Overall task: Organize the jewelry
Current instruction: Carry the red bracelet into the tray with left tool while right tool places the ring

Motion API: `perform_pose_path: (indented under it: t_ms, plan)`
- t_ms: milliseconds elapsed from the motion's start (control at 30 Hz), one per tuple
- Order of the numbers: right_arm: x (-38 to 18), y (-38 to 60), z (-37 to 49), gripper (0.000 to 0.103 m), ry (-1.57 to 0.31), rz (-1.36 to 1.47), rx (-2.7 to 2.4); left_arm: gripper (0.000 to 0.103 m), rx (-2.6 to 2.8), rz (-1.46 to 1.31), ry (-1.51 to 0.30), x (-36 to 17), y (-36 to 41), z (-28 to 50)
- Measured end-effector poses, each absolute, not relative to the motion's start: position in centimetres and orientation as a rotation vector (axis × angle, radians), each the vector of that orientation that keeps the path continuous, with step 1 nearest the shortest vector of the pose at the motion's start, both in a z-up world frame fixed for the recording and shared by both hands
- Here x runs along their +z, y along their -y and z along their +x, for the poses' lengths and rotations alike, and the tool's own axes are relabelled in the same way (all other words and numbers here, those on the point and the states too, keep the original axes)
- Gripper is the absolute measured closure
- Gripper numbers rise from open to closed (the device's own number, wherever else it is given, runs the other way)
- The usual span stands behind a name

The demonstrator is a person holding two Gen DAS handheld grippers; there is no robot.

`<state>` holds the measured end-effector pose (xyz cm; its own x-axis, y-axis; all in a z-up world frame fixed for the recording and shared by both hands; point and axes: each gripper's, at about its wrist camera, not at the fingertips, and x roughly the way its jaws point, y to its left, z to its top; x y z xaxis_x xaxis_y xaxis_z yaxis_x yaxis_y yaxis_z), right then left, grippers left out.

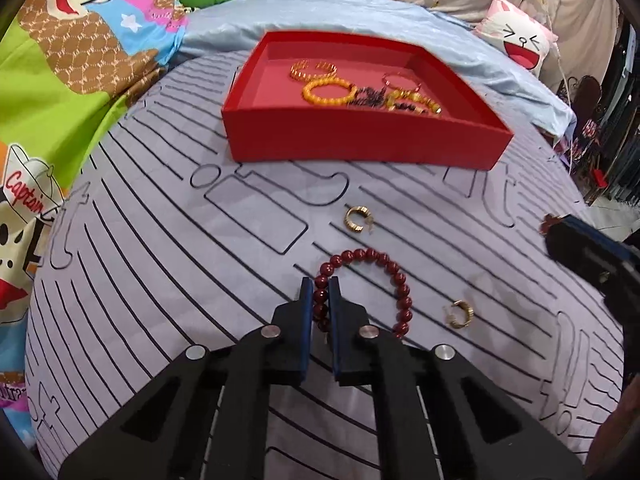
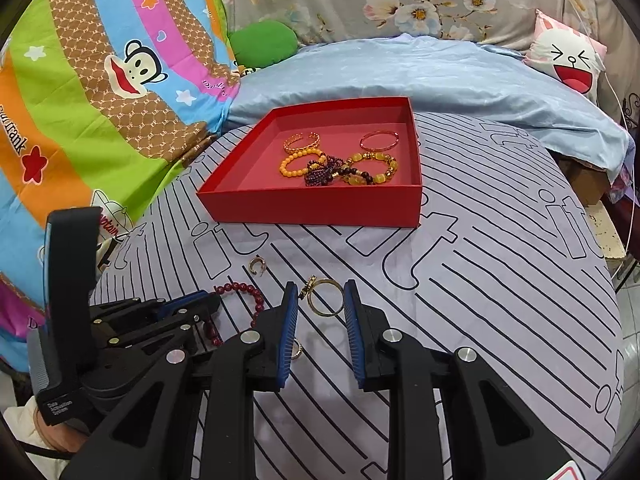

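A dark red bead bracelet (image 1: 384, 276) lies on the grey striped cloth. My left gripper (image 1: 321, 294) is shut on its left side; it also shows in the right wrist view (image 2: 212, 300). My right gripper (image 2: 322, 300) is open, its fingers on either side of a thin gold bangle (image 2: 326, 298) on the cloth. Two gold hoop earrings lie loose, one (image 1: 357, 219) ahead of the bracelet, one (image 1: 461, 314) to its right. A red tray (image 1: 360, 148) farther back holds several bracelets (image 2: 340, 160).
The cloth (image 2: 500, 280) covers a round surface that drops off at the right. A cartoon quilt (image 2: 100, 100) and a blue sheet (image 2: 400, 76) lie behind the tray. A pink face cushion (image 2: 568, 64) is at the back right.
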<state>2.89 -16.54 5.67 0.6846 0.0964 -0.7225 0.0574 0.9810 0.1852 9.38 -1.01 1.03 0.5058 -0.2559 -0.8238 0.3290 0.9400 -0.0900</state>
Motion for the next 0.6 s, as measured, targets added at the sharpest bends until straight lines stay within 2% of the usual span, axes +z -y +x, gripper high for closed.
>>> perform_pose_path:
  t_ms: [367, 600]
  plan:
    - [7.8, 16.7, 3.7, 0.081, -0.778, 0.178, 0.033, 0.096, -0.454, 0.057, -0.867, 8.6, 2.3, 9.4]
    - [9.7, 18.2, 6.8, 0.081, -0.733, 0.165, 0.015, 0.096, -0.520, 0.047, -0.798, 13.4, 5.0, 12.6]
